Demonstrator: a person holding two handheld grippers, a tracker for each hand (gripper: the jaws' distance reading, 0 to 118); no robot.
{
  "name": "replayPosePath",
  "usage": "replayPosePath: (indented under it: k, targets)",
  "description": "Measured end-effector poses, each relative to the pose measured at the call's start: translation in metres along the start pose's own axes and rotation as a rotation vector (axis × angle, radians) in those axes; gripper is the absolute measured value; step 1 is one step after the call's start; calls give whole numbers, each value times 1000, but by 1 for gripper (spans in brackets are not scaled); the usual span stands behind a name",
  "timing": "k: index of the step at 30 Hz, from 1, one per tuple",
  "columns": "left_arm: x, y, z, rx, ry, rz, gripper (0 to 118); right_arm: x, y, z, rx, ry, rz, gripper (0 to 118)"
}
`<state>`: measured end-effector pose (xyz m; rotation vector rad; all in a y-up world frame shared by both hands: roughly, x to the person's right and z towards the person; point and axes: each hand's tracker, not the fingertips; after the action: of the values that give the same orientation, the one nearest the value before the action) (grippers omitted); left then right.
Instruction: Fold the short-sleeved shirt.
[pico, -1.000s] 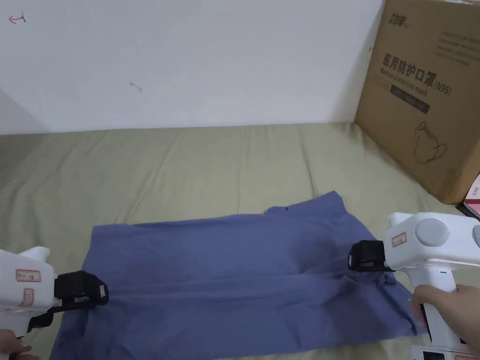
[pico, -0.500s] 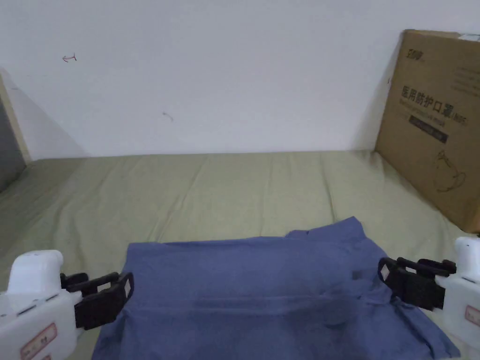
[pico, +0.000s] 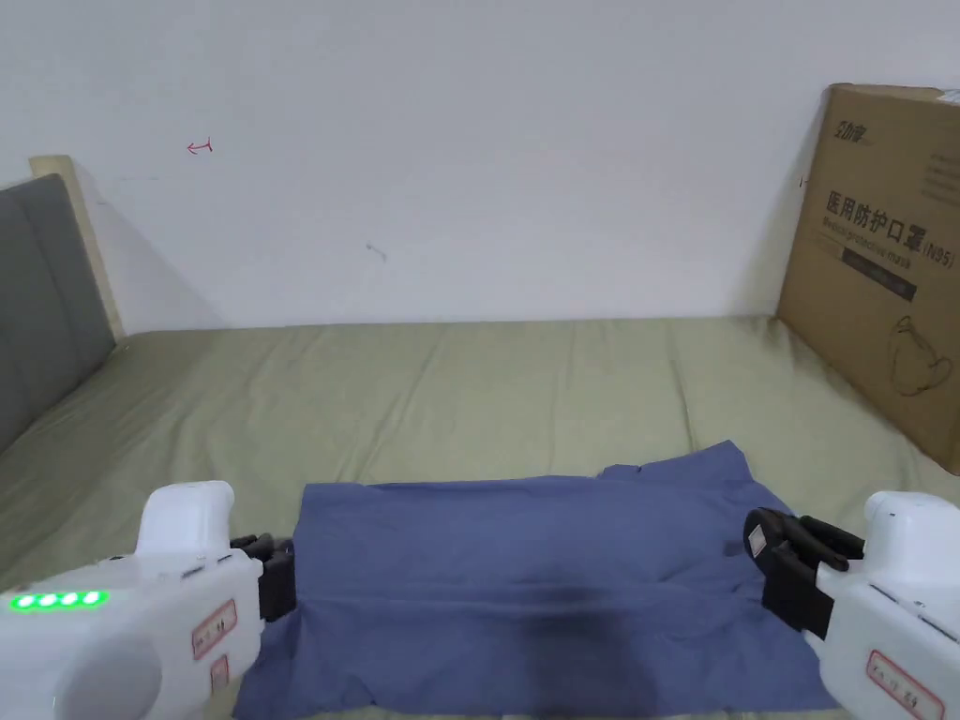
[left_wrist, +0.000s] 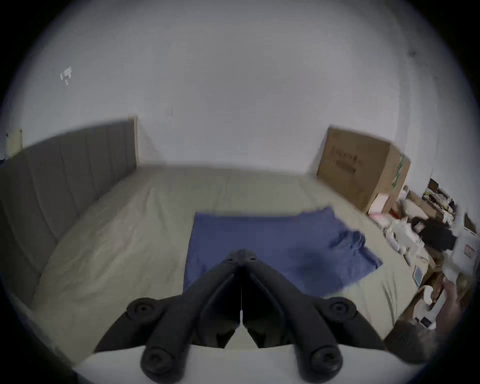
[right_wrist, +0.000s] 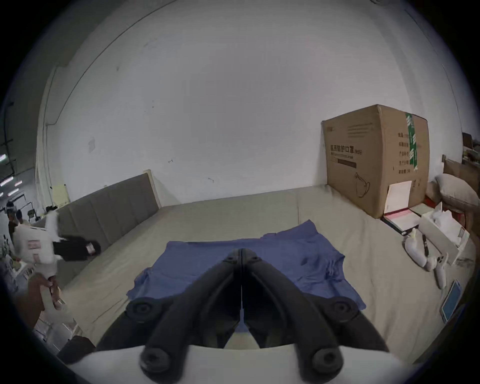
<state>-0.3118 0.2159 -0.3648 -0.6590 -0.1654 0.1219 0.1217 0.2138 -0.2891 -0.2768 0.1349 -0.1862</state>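
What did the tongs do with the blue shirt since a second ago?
Both tongs, left and right, let go of the blue shirt and pulled back off its side edges, now shut on nothing. The shirt stayed flat on the bed; the box did not move.

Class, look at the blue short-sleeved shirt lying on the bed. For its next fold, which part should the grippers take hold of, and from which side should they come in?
Probably the two short ends of the blue shirt, which lies flat as a wide band. The left gripper could take the straight left edge from the left, and the right gripper the bunched sleeve end from the right. Both are shut and empty beside those ends, so each must open first.
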Motion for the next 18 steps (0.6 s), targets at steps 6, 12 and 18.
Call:
replayPosePath:
  k: [6, 12, 18]
  targets:
    - [-65, -17, -95, -416, -4, 118, 102, 24, -6, -4, -56, 18, -99, 0]
    - [-90, -36, -147, -469, 24, 214, 116, 37, -22, -14, -123, 16, -121, 0]
    - [-79, -70, -190, -569, 72, 31, 118, 50, -33, -25, -171, 6, -180, 0]
